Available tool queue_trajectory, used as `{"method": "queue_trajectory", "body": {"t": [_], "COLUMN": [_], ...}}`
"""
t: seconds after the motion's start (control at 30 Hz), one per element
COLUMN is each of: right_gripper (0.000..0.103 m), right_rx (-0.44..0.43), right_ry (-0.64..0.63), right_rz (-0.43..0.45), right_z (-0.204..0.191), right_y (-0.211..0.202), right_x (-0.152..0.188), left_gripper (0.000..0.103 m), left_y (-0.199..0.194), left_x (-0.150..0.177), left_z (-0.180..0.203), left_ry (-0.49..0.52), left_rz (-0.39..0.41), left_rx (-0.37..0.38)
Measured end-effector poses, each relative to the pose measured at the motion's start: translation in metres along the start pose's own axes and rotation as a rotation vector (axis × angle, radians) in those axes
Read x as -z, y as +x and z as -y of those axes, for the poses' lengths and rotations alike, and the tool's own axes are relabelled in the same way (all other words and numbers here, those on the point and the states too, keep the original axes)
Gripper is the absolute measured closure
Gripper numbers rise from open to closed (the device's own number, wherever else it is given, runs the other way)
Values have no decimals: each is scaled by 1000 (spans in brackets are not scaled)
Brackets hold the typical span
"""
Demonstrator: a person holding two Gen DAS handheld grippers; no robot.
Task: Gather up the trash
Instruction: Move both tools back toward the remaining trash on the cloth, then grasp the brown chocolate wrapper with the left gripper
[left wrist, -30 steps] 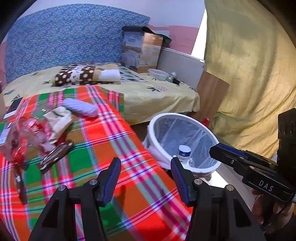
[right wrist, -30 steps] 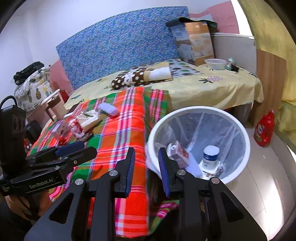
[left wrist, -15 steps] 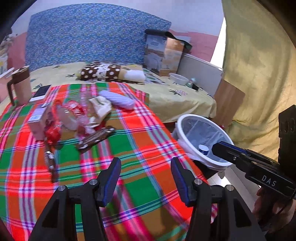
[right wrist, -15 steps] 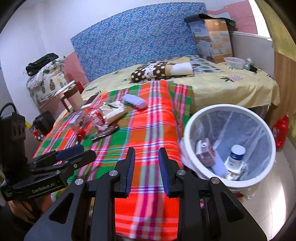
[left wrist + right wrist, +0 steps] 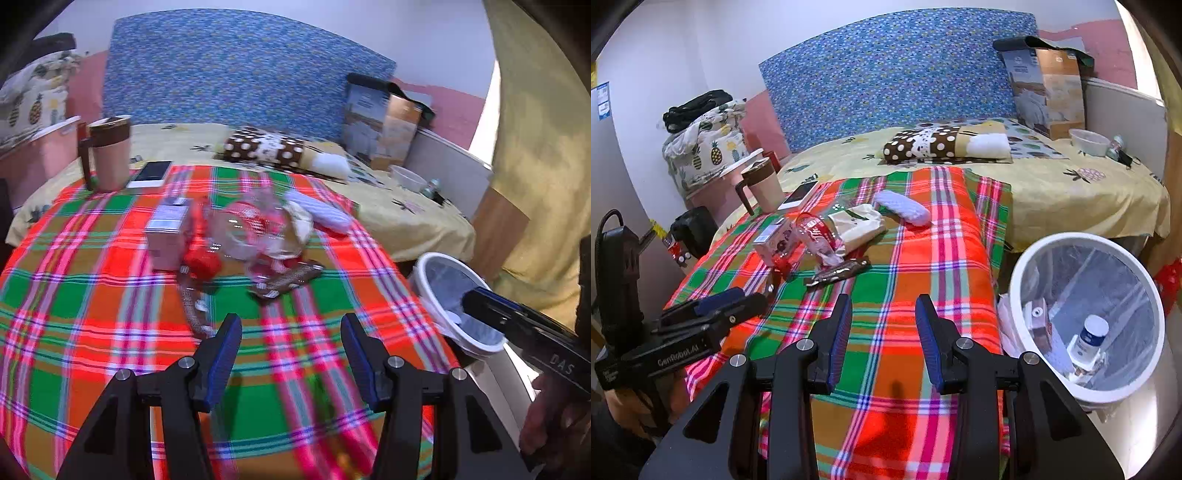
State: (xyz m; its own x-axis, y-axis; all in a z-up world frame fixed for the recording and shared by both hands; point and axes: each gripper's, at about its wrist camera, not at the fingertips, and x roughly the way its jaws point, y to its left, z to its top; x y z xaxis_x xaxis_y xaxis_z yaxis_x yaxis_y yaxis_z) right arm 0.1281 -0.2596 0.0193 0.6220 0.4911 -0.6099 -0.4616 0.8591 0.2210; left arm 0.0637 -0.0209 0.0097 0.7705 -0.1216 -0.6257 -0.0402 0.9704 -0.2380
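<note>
Trash lies in a heap on the plaid cloth (image 5: 110, 295): a clear bottle with a red label (image 5: 247, 229) (image 5: 816, 236), a small carton (image 5: 166, 236) (image 5: 772, 240), a brown wrapper (image 5: 291, 280) (image 5: 838, 273) and a cream pouch (image 5: 857, 225). My left gripper (image 5: 290, 328) hangs open over the cloth, short of the heap and empty. Nearer the cloth's front edge, my right gripper (image 5: 883, 306) holds nothing and its jaws are opening. To its right stands the white bin (image 5: 1086, 391) (image 5: 424, 266) with a clear liner. A white bottle (image 5: 1089, 336) and a carton (image 5: 1038, 314) lie inside.
A brown-lidded mug (image 5: 107, 155) and a phone (image 5: 149, 173) sit at the cloth's far left corner. A ribbed white object (image 5: 905, 206) lies behind the heap. On the yellow bed are a polka-dot pillow (image 5: 923, 146), a cardboard box (image 5: 1049, 92) and a bowl (image 5: 1087, 140).
Both views have swung left, away from the bin and toward the trash heap. The heap now lies ahead of the left gripper. The right jaws stand wider apart than before.
</note>
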Motion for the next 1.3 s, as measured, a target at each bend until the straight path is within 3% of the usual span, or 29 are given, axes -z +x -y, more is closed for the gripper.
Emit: {"method": "queue_trajectory", "body": {"t": [0.23, 0.6, 0.83, 0.9, 1.07, 1.3], "right_gripper": [65, 65, 65, 65, 65, 65], "right_rx": [-3, -27, -36, -41, -49, -50], "right_ry": [-23, -36, -44, -51, -66, -72], "right_rz": [3, 1, -23, -30, -49, -77], "right_z": [-10, -19, -23, -26, -33, -41], "right_y": [8, 22, 39, 44, 58, 78], "right_x": [-8, -19, -23, -25, -31, -37], "left_gripper": [47, 48, 62, 70, 84, 86], "left_y": [5, 36, 62, 71, 72, 62], "left_x": [-6, -8, -8, -6, -5, -5], "left_z": [-33, -51, -61, -65, -65, -73], "left_ry": [-67, -111, -127, -134, -117, -132], "left_rz": [2, -35, -99, -132, -127, -94], "left_rx": [-74, -132, -171, -183, -176, -150]}}
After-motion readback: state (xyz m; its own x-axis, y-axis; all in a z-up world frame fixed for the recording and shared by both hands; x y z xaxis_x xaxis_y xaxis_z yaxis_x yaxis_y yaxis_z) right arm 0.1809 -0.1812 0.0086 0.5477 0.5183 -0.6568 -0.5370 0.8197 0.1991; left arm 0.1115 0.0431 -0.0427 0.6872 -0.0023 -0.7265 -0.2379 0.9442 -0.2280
